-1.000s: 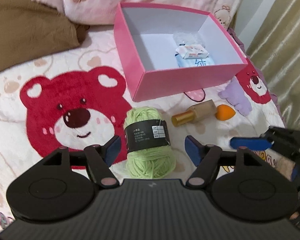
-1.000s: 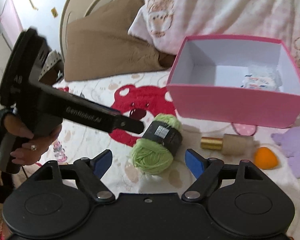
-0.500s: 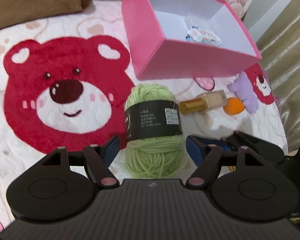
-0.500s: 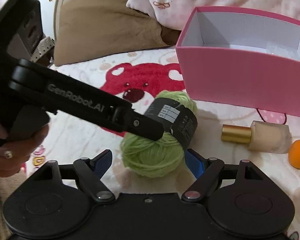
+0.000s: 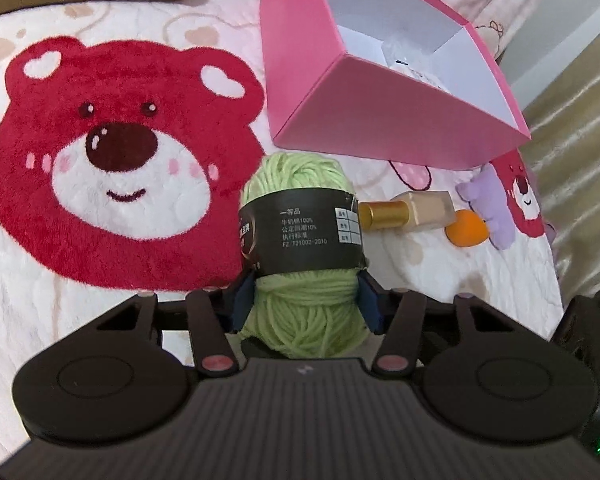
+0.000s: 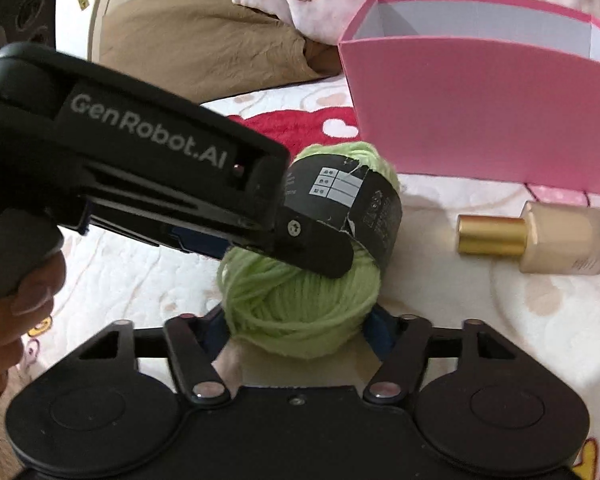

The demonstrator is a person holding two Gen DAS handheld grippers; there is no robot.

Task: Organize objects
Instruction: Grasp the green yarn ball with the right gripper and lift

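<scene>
While both grippers, left [image 5: 305, 306] and right [image 6: 296, 330], are closing their fingers on the yarn [image 5: 300, 240], soft strands may squash, snag or slip.

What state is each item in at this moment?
Green yarn ball: lying on the blanket, between both grippers' fingers.
Left gripper: closing on the yarn.
Right gripper: closing on the yarn.
Pink box: open, packets inside.
Gold-capped bottle: lying on its side.
</scene>
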